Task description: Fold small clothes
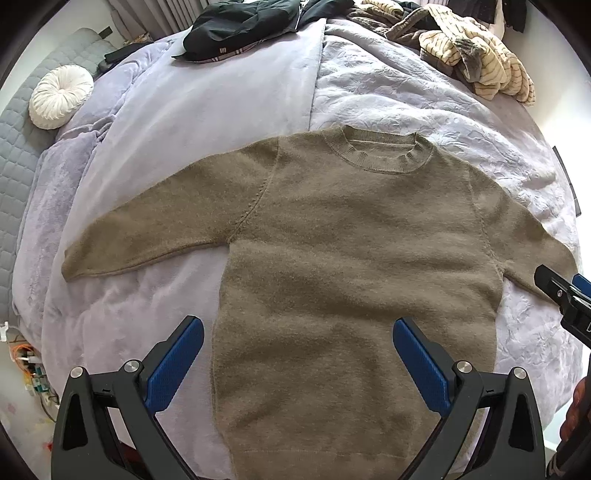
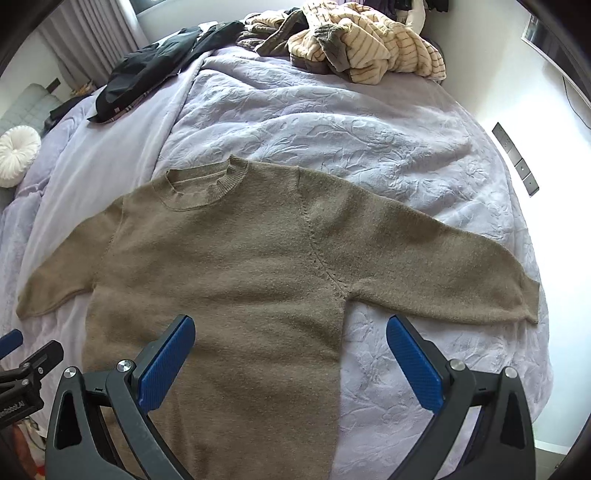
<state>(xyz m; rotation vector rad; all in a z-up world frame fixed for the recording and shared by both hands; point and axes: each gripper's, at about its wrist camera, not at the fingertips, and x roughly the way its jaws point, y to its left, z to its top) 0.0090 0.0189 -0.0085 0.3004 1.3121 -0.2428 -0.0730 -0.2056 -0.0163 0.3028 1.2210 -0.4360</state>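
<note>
Olive-brown sweater (image 1: 332, 236) flat on the lilac bedspread (image 1: 406, 96), sleeves out, collar at the far end. Left gripper (image 1: 298, 332) spread wide, nothing held — above the lower body, near its left edge. Right gripper (image 2: 290, 330) equally wide, empty, over the right side seam. Striped clothes pile (image 2: 369, 48) and black garment (image 1: 243, 26) far ahead.

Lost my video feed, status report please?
Left gripper open, right gripper open, both empty. Brown sweater spread flat on the bed, unfolded. Nothing on it; clothes pile far off.
</note>
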